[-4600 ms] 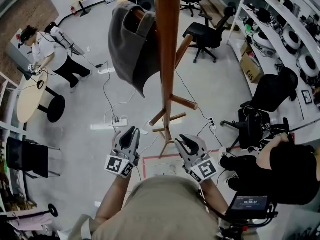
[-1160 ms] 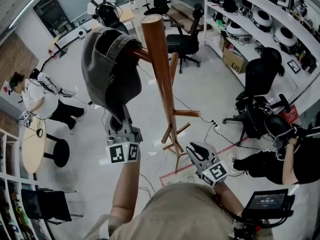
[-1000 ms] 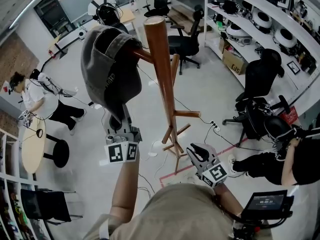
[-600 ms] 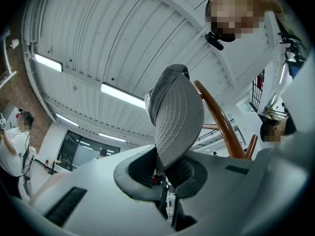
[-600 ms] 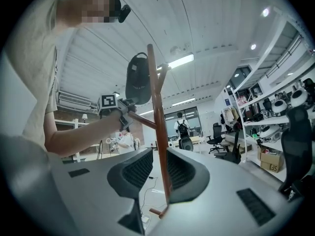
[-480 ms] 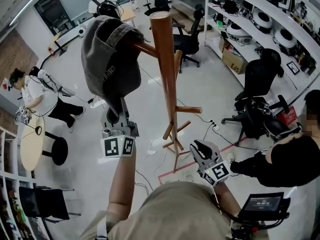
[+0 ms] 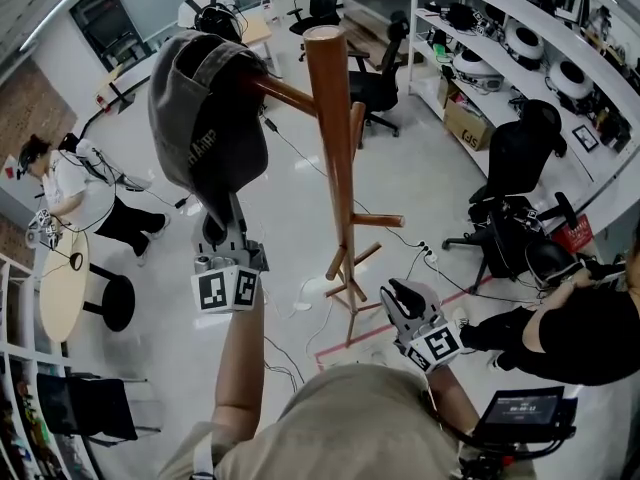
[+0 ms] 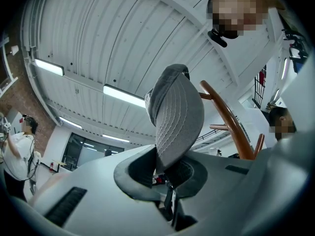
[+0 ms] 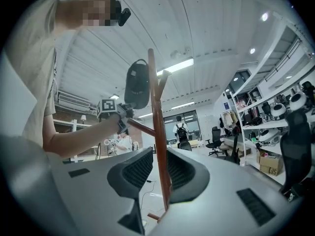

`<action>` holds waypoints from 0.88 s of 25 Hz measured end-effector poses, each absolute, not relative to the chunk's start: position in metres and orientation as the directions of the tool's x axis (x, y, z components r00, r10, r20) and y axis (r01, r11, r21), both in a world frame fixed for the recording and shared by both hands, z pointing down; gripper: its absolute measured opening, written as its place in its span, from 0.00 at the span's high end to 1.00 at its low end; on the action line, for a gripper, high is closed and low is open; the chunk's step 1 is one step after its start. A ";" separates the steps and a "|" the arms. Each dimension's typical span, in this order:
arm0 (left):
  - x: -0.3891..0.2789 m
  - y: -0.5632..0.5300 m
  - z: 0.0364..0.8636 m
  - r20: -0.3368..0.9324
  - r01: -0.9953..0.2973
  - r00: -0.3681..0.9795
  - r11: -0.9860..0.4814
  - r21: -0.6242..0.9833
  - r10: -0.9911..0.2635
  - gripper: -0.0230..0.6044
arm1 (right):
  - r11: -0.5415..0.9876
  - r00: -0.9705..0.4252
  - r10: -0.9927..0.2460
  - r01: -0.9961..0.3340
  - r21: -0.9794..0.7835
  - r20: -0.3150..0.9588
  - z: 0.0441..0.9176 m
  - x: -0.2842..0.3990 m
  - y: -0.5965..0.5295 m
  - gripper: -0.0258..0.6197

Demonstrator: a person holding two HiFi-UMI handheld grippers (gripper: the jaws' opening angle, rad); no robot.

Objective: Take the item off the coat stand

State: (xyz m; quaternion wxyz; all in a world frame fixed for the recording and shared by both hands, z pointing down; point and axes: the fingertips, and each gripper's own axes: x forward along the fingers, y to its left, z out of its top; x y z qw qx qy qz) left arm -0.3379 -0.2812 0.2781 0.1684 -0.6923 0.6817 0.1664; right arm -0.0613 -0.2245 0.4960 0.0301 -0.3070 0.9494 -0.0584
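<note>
Workshop backdrop; cap [image 7: 205,118] lettering illegible

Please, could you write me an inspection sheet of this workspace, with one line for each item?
Surface: grey floor, smooth and pale.
Job's things: grey cap hangs on an upper peg of the wooden coat stand.
Clutter: nothing seen on the stand besides the cap.
Grippers: left hand-held gripper shut on the cap's brim; right hand-held gripper open, empty, held low near the stand's foot.
Cables: cables trail over the floor around the stand.
Surroundings: office chairs, shelves, a round table, people at work.
</note>
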 end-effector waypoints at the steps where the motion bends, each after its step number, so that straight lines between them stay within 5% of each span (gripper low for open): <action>1: -0.340 -0.282 0.279 -0.456 -1.000 0.010 -0.009 -0.003 -0.890 0.90 | 0.804 -0.809 -0.587 -0.580 -0.128 -0.022 0.496 -0.060 -0.225 0.82; 22: -0.373 -0.275 0.283 -0.418 -0.995 -0.086 0.095 0.000 -0.905 0.90 | 0.796 -0.800 -0.598 -0.587 -0.150 -0.044 0.494 -0.045 -0.232 0.82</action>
